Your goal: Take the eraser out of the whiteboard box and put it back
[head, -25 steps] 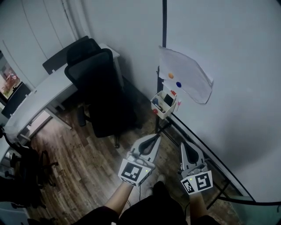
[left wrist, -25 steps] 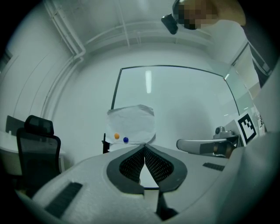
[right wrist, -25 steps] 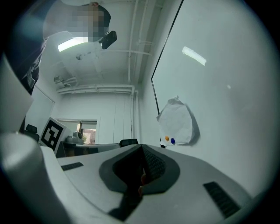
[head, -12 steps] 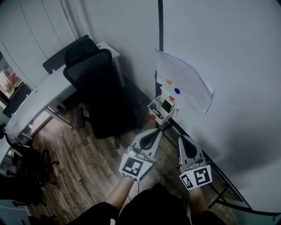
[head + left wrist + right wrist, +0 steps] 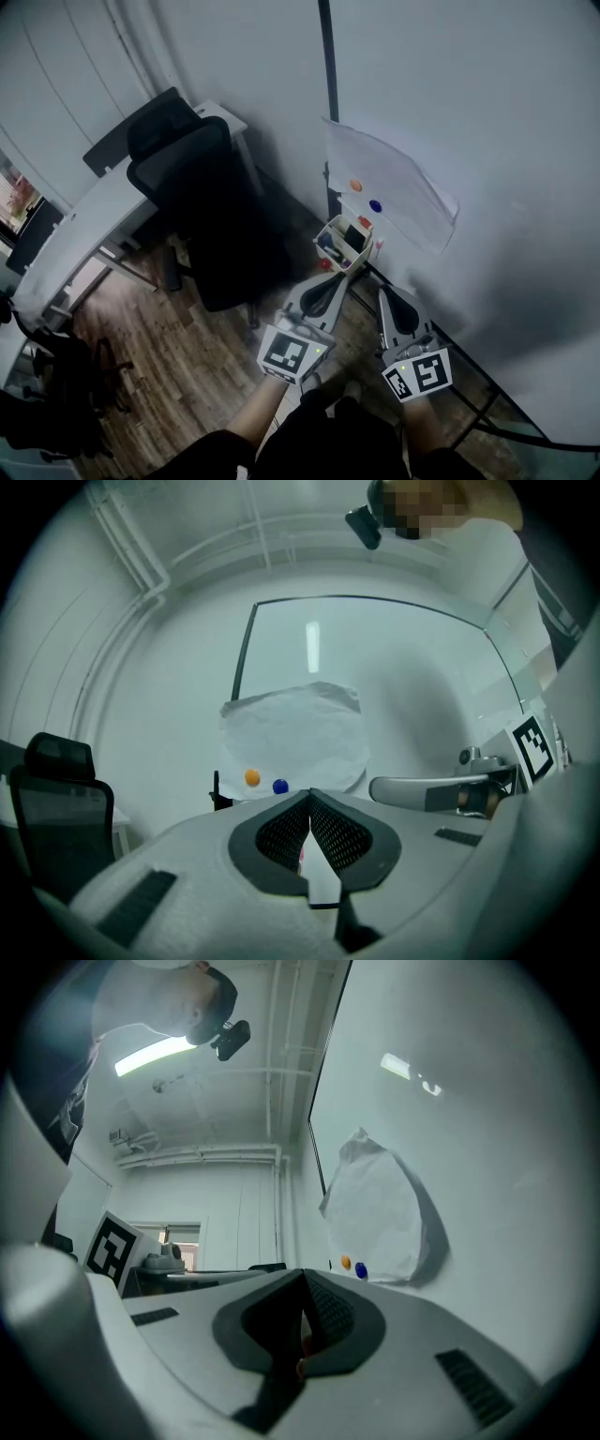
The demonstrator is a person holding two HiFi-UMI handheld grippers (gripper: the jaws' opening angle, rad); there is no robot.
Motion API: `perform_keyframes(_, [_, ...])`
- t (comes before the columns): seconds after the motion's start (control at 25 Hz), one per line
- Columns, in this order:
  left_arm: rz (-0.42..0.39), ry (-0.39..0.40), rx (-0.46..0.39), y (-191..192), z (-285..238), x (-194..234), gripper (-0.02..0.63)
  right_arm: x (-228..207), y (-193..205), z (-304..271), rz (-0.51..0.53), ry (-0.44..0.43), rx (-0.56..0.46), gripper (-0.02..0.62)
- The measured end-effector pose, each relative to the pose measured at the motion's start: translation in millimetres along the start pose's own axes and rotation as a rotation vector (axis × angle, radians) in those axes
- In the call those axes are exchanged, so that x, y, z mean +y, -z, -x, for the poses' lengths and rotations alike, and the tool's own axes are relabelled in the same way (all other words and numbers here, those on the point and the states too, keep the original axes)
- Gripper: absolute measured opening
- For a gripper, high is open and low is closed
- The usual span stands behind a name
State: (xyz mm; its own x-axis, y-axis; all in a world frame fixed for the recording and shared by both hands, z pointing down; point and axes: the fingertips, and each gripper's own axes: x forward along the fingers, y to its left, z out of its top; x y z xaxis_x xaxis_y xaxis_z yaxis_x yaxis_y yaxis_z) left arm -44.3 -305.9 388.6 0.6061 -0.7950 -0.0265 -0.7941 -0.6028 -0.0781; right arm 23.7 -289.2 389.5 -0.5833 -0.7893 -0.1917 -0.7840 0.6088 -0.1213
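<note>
Your left gripper (image 5: 330, 289) and right gripper (image 5: 387, 298) both have their jaws pressed together with nothing between them. They sit side by side, pointing toward the whiteboard box (image 5: 330, 246), which hangs on the whiteboard (image 5: 487, 112) just beyond their tips. The eraser (image 5: 356, 235), seemingly the dark block, sits inside that box, below the paper sheet (image 5: 398, 173).

Office interior. Black office chair (image 5: 192, 211) beside a long white desk (image 5: 94, 220) against a pale wall, over a wood-plank floor (image 5: 178, 375). At right, a large whiteboard (image 5: 487, 122) in a dark frame, with a sheet of paper (image 5: 398, 178) pinned by an orange magnet (image 5: 355, 186) and a blue magnet (image 5: 375, 205), and a small box (image 5: 342, 246) at its lower corner. Strip light (image 5: 155, 1052) on the ceiling.
</note>
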Motion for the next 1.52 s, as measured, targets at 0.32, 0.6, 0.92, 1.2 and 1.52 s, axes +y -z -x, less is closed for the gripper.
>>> perform_keyframes(0.32, [0.002, 0.050, 0.023, 10, -21, 13, 0.005, -9, 9, -22, 0.000, 0.035, 0.012, 0.003])
perform_keyframes(0.6, [0.000, 0.064, 0.068, 40, -51, 35, 0.005, -30, 33, -48, -0.023, 0.066, 0.037, 0.003])
perform_keyframes(0.92, [0.036, 0.062, 0.130, 81, -77, 53, 0.005, -49, 67, -61, -0.066, 0.096, 0.066, 0.003])
perform_keyframes(1.2, [-0.037, 0.034, 0.186, 91, -90, 54, 0.009, -48, 66, -54, -0.076, 0.105, 0.067, 0.003])
perform_keyframes(1.52, [-0.019, 0.025, 0.325, 125, -116, 57, 0.193, -54, 69, -45, -0.078, 0.129, 0.074, 0.003])
